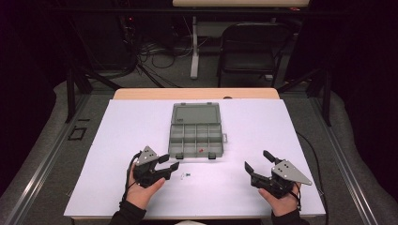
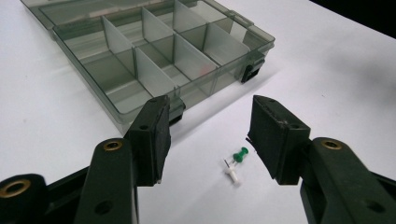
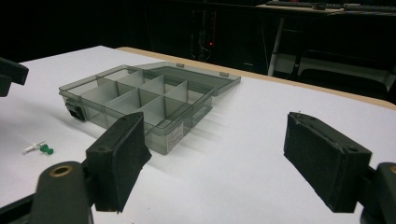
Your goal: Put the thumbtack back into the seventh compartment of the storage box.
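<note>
A smoky clear compartment box (image 1: 174,140) lies open on the white table sheet, its lid (image 1: 195,114) folded back. A small red item (image 1: 202,150) sits in a front compartment. A green pushpin (image 2: 240,155) and a white pushpin (image 2: 231,171) lie together on the sheet just in front of the box (image 2: 154,60). My left gripper (image 2: 208,140) is low over them, jaws open on either side with the pads clear of both pins. In the high view the left gripper (image 1: 171,163) is just left of the pins (image 1: 185,175). My right gripper (image 1: 256,160) rests open and empty at the right.
The white sheet (image 1: 117,140) covers a wooden table whose far edge (image 1: 197,93) shows behind the box. A black folding chair (image 1: 248,47) and cables stand on the floor beyond. In the right gripper view the box (image 3: 140,100) and the pins (image 3: 45,149) lie to the left.
</note>
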